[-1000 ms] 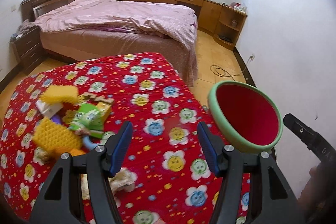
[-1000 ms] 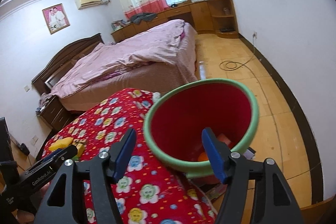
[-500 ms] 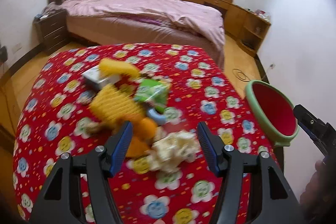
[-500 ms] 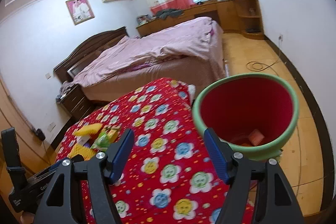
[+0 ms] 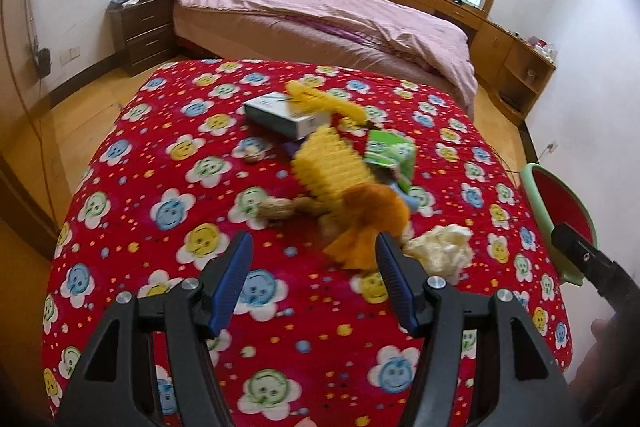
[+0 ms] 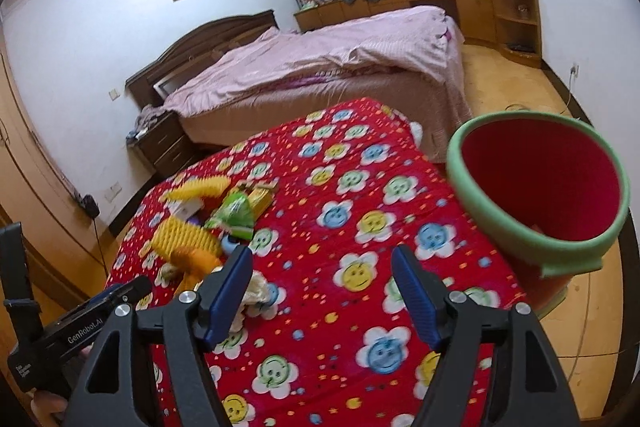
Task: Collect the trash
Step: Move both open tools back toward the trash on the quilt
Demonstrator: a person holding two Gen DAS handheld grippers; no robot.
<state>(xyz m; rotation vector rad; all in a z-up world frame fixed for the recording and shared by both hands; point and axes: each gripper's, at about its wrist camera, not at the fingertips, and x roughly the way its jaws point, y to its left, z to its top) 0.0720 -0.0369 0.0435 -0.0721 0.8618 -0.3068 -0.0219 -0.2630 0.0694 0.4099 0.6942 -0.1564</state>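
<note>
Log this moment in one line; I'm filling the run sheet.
left tongs: open, empty, near orange scrap | right tongs: opening, empty | trash pile: on table | bin: beside table

"GenRobot.AI" in white on the black left hand-held gripper (image 6: 86,327), smaller label beneath unreadable

Bare tabletop (image 5: 168,163) lies open left of the trash pile (image 5: 340,171); the bin (image 6: 536,187) blocks its right edge.

Each hand-held gripper (image 5: 312,269) has black arms, silver screws and ribbed blue pads (image 6: 412,293).
</note>
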